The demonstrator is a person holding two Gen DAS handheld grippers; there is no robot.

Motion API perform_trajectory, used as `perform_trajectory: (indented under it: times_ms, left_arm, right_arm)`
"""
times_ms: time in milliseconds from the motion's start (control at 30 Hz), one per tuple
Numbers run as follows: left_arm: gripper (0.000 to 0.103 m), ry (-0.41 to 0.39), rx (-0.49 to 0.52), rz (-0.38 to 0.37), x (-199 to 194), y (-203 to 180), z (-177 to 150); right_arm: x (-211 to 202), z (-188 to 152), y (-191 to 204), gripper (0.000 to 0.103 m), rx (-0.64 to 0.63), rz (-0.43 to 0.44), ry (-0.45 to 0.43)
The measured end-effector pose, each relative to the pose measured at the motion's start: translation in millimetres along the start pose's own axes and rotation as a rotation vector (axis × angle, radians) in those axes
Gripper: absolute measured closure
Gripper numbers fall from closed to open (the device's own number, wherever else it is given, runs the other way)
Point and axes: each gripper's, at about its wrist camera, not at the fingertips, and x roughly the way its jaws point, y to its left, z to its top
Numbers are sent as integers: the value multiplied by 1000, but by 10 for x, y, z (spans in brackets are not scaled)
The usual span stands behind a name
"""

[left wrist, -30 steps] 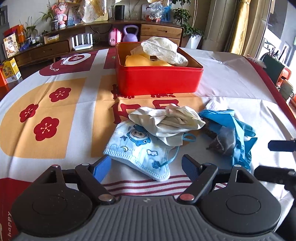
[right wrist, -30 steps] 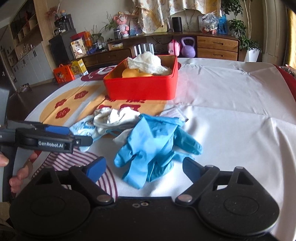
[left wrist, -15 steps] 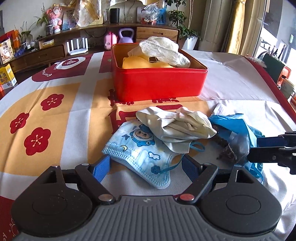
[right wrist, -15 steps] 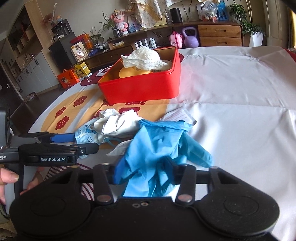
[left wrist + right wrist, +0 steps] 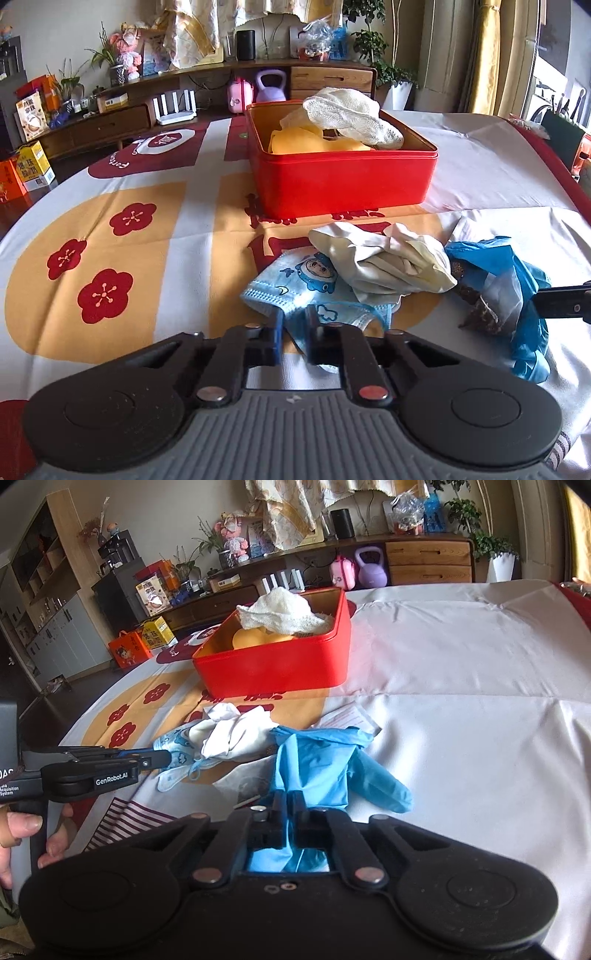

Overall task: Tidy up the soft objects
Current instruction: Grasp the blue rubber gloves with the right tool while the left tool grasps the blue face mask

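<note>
On the patterned tablecloth lies a light-blue cartoon face mask [image 5: 295,280]. My left gripper [image 5: 295,332] has its jaws closing, and they pinch the mask's near edge. A crumpled white cloth [image 5: 384,262] rests on the mask's far side. In the right wrist view my right gripper [image 5: 287,808] has its jaws closing, pinched on the blue gloves [image 5: 325,760]. A red box [image 5: 343,184] behind the pile holds a yellow cloth [image 5: 295,142] and a white knitted cloth [image 5: 351,114]. The left gripper [image 5: 162,758] also shows from the side, at the mask [image 5: 173,746].
A small clear bag of brown bits [image 5: 484,314] lies against the gloves [image 5: 524,295]. A paper slip [image 5: 347,720] sits behind them. A hand [image 5: 22,827] holds the left gripper's handle. A sideboard [image 5: 110,125] with a kettlebell [image 5: 271,86] stands beyond the table.
Both grippers went from wide open to shut: the left on the face mask's edge, the right on the blue gloves. Both views have tipped slightly upward.
</note>
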Motion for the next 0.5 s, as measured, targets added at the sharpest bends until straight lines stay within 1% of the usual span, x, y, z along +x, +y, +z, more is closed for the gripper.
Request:
perform_trajectory:
  times_ms: [67,133,500]
  left_arm:
    - [98,-16,-1,3,-41,-9,0]
    - [99,-37,1,3,-105,-22,8]
    - [100,-106,-24,-6,-496,-27,104]
  right_arm:
    - [-57,1,3,103,1,-6,-16]
    - [-122,18,10,103,0,-14,-36]
    - [-512,127,56,103,-6,-17,-138]
